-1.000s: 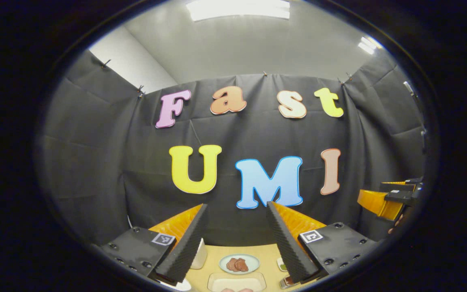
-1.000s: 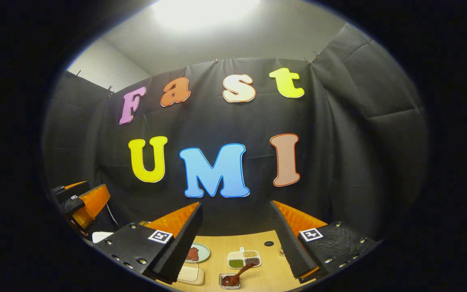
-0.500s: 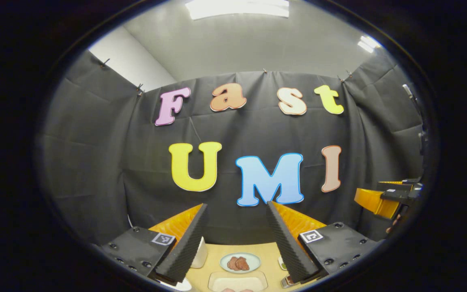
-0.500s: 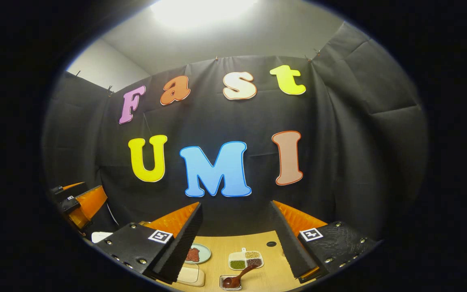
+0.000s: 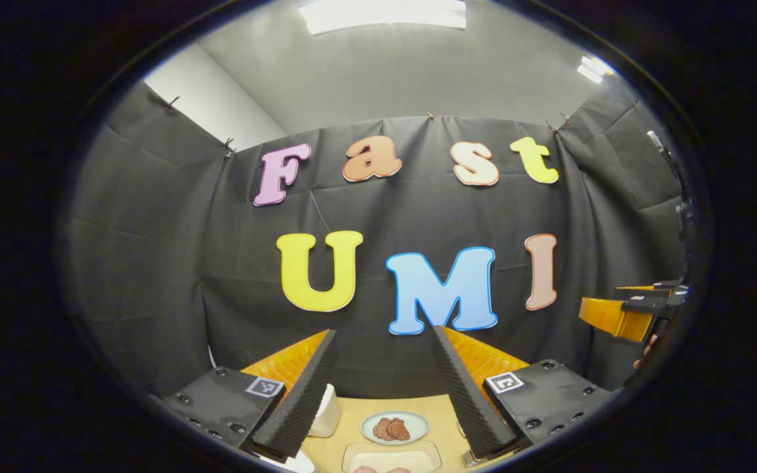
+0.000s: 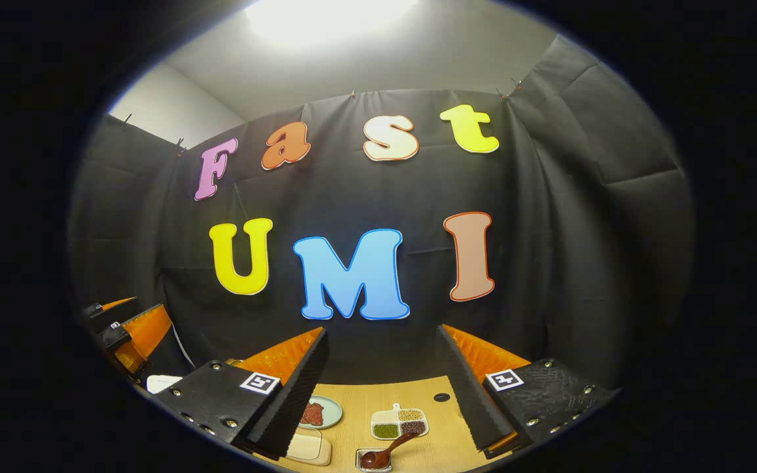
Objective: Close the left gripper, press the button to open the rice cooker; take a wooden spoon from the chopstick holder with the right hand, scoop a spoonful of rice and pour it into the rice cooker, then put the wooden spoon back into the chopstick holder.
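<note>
Both grippers were raised and aimed at the booth's black wall, with only a strip of the wooden table (image 6: 418, 394) showing low in each frame, so I judged the task had not really begun: the first step, shutting the left gripper and pressing the cooker's button, was not yet started. In the left gripper view the left gripper (image 5: 384, 387) stood with its fingers spread wide and nothing between them; below and between them lay a small plate of brownish meat (image 5: 394, 427), a pale dish (image 5: 391, 456) at the bottom edge, and a white object (image 5: 326, 412) partly hidden behind the left-hand finger, which I could not identify. In the right gripper view the right gripper (image 6: 385, 387) was equally wide apart and empty; between its fingers, low in the frame, sat a four-part dish of grains (image 6: 399, 422) and a dark spoon (image 6: 382, 452) resting in a small container at the bottom centre. I could not make out a rice cooker or a chopstick holder, nor tell whether that spoon was the wooden one meant. The next move probably called for tilting the left gripper down toward the table, finding the cooker, and bringing the fingers together before pressing.
</note>
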{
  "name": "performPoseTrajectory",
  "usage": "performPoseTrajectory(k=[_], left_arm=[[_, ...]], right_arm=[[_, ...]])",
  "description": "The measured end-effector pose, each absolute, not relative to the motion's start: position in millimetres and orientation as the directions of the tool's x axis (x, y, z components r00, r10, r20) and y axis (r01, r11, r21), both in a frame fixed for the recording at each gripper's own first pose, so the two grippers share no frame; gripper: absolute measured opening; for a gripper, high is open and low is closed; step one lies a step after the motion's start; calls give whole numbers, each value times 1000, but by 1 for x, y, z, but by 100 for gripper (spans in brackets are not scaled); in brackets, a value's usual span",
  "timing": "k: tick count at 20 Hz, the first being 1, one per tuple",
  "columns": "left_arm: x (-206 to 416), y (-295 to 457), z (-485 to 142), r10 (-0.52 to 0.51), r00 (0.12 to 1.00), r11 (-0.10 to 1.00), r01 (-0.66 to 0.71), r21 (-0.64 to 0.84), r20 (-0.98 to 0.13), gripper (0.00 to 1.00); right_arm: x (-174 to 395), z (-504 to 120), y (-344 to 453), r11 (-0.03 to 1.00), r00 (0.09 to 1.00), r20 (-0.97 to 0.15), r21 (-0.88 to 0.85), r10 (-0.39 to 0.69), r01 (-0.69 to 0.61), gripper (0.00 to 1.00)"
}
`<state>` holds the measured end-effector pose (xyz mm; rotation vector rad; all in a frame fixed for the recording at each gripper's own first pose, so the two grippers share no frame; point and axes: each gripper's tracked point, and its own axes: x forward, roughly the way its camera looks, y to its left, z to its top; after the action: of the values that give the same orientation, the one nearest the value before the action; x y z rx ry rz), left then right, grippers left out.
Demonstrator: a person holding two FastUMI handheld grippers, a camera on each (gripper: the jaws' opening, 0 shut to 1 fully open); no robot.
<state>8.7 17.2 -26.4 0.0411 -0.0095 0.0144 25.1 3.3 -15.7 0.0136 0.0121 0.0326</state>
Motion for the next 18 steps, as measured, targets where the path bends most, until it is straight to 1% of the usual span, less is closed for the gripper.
performPoseTrajectory(k=[3, 6, 7, 8, 9, 11, 12, 13, 18], left_arm=[[9, 26, -31, 14, 1000, 998, -14, 57, 16, 88], [7, 39, -40, 40, 999, 997, -41, 63, 13, 75], [5, 45, -44, 55, 998, 996, -56, 71, 11, 55], [4, 52, -49, 69, 998, 994, -69, 83, 8, 53], [2, 58, -54, 80, 997, 992, -80, 94, 4, 38], [0, 68, -66, 92, 996, 991, -90, 100, -10, 14], [-3, 75, -73, 95, 995, 991, -92, 95, -24, 10], [-3, 81, -83, 93, 995, 993, -89, 81, -43, 7], [-15, 116, -126, 107, 987, 994, -102, 46, -123, 7]], right_arm=[[25, -22, 5, 999, 999, -21, 10, 31, -31, 98], [26, -29, 11, 999, 998, -36, 7, 44, -44, 98], [27, -30, 14, 999, 998, -40, 0, 48, -48, 98], [29, -30, 17, 999, 998, -42, -5, 52, -53, 98], [30, -32, 20, 998, 997, -44, -8, 58, -58, 98], [31, -35, 27, 998, 996, -50, -13, 67, -68, 98], [32, -35, 30, 997, 997, -47, -17, 68, -69, 98], [32, -33, 33, 997, 997, -39, -20, 69, -69, 99], [39, -25, 52, 994, 996, -4, -51, 95, -95, 98]])
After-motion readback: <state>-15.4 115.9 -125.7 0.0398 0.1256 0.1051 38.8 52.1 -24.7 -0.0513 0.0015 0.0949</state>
